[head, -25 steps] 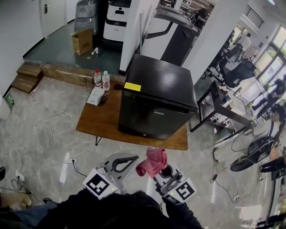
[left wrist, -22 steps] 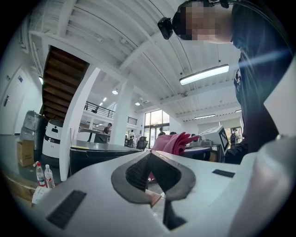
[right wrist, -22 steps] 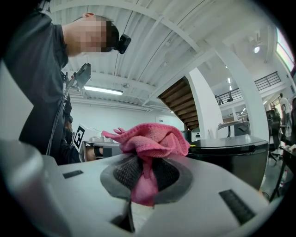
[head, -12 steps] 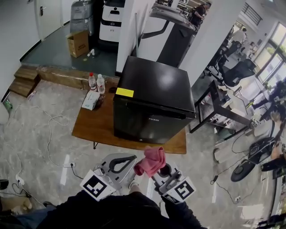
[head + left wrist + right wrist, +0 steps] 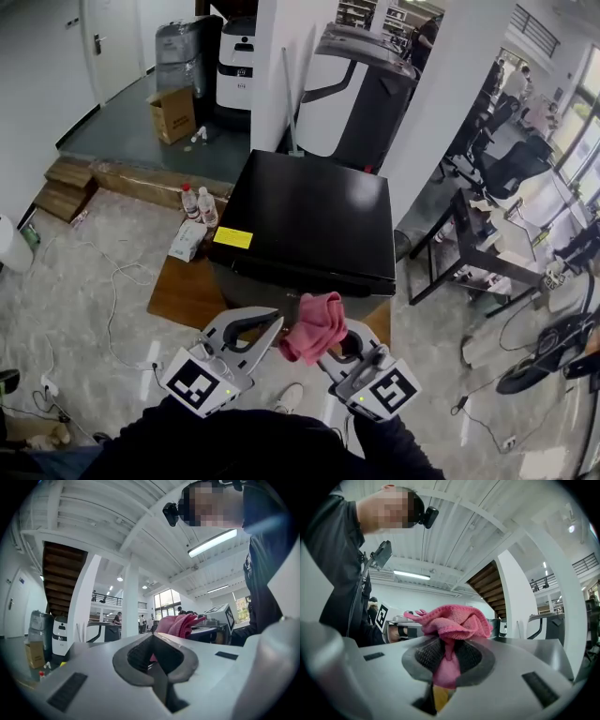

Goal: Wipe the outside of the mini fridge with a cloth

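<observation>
Clamped in right gripper [image 5: 336, 345]: bunched pink cloth [image 5: 316, 326], raised ready for wiping. Mini fridge [image 5: 305, 220] at twelve o'clock, untouched. Left gripper [image 5: 153, 639] closed, apparently empty, at cloth's nine o'clock.

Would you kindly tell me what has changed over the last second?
The person has stepped closer: the fridge now sits nearer in the head view, seen more from above, its front mostly hidden. Nothing was taken hold of or let go. The right gripper still clamps the cloth, and the left gripper stays shut and empty, both short of the fridge.
</observation>
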`<act>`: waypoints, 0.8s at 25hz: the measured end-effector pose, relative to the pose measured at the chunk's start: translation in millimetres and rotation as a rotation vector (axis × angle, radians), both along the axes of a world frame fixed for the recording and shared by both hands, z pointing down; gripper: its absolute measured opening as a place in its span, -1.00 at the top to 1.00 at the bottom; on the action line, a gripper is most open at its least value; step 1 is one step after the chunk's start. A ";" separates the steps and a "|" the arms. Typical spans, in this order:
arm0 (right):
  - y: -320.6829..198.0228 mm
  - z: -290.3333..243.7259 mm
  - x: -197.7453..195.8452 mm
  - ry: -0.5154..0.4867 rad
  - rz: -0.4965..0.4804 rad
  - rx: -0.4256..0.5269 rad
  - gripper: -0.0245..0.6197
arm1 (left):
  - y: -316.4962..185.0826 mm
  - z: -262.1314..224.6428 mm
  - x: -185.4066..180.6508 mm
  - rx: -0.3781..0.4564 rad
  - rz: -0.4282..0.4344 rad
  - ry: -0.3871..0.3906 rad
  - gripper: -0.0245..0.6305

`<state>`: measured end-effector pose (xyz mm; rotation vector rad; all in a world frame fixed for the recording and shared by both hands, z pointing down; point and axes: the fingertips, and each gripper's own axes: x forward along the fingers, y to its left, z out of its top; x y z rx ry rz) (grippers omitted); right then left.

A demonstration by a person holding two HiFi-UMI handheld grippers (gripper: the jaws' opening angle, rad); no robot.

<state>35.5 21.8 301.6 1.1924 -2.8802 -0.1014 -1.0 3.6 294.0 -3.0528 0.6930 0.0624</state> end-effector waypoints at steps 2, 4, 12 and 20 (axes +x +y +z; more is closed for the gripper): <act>-17.7 -11.9 14.1 0.037 -0.029 -0.002 0.71 | -19.4 -12.7 15.6 0.021 -0.038 -0.004 0.91; -32.9 -23.8 26.7 0.065 -0.059 0.002 0.71 | -37.0 -25.0 29.4 0.042 -0.076 -0.004 0.91; -119.6 -52.5 63.0 0.239 -0.081 0.028 0.72 | -111.2 -56.3 57.9 0.121 -0.200 -0.043 0.91; -238.6 -64.0 40.1 0.521 -0.084 0.086 0.72 | -220.1 -78.8 35.1 0.201 -0.317 -0.075 0.91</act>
